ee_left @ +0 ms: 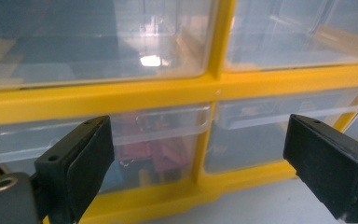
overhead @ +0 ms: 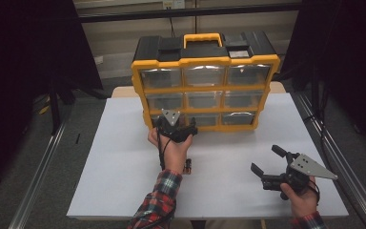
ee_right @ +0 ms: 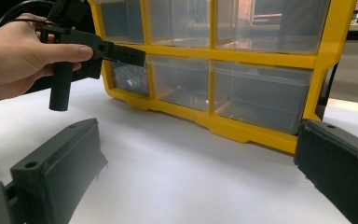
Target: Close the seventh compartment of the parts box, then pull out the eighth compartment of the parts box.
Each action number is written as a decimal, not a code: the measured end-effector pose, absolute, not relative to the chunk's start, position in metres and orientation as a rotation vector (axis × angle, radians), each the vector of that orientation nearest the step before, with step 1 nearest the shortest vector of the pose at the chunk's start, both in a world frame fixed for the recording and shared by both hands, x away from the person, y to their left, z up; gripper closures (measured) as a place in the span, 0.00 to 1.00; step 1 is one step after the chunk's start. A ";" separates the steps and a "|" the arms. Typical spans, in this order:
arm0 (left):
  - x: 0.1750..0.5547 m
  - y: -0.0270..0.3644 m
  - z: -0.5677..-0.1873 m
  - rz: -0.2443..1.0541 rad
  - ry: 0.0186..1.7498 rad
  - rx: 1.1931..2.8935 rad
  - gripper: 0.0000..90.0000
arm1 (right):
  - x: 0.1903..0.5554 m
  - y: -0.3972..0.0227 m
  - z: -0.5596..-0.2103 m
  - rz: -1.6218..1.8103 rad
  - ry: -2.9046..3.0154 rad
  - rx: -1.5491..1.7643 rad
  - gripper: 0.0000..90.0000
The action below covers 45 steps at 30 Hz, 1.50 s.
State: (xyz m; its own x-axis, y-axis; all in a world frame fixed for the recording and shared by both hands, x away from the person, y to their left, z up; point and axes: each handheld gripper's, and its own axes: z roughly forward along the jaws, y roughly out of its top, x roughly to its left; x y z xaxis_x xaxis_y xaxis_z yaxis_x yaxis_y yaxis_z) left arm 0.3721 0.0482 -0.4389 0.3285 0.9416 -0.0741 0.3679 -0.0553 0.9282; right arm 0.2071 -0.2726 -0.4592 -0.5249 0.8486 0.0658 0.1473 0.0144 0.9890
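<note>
The high view is dim overall; its corners and both side edges sink into near black, while the white tabletop (overhead: 124,157) reads as a flat grey-blue. The yellow drawer cabinet (overhead: 205,62) is the brightest thing there, and its clear fronts carry pale sheen. Shadows on the tabletop are faint and soft. In the left gripper view a small white glare spot sits at about 11 o'clock of centre on a clear drawer (ee_left: 93,42), and the near black pads are slightly soft. The right gripper view is brighter, with mild blur at its bottom edge.
</note>
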 end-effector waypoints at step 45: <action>0.366 0.023 -0.439 0.896 1.128 1.689 0.11 | 0.206 -0.271 -0.458 1.547 1.723 1.017 0.00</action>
